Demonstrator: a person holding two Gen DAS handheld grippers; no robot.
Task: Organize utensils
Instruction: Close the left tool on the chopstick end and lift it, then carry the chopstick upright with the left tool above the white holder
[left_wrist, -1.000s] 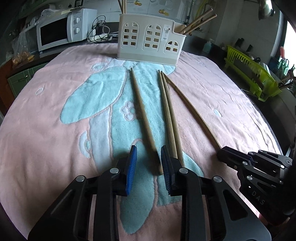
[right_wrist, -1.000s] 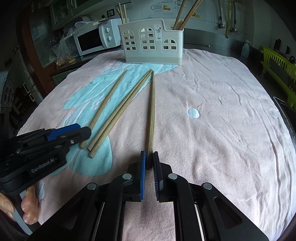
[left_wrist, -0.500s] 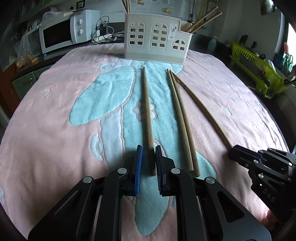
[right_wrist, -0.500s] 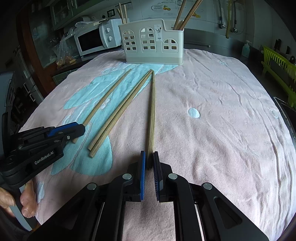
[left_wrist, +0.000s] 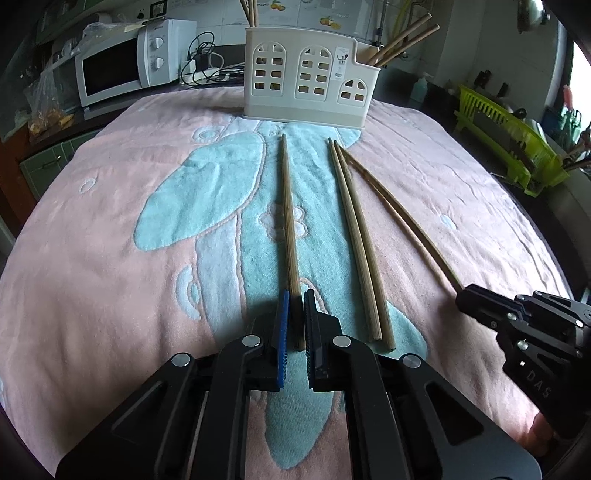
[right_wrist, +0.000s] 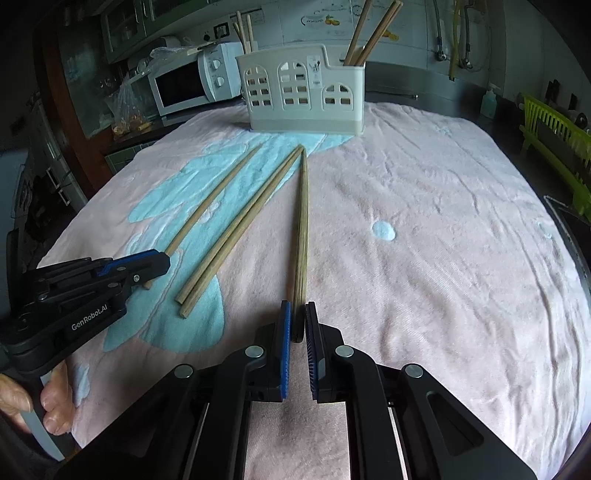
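Note:
Several wooden chopsticks lie on a pink and teal towel. My left gripper is shut on the near end of the leftmost chopstick. My right gripper is shut on the near end of the rightmost chopstick. A pair of chopsticks lies between them, also in the right wrist view. A cream utensil holder stands at the far edge with chopsticks in its right compartment. Both held chopsticks still rest on the towel.
A white microwave stands at the back left. A green dish rack sits at the right. Cables lie behind the holder. The left gripper's body shows at the left of the right wrist view.
My left gripper slid left onto the leftmost chopstick and closed from open to shut on it. My right gripper stayed shut on its chopstick without moving.

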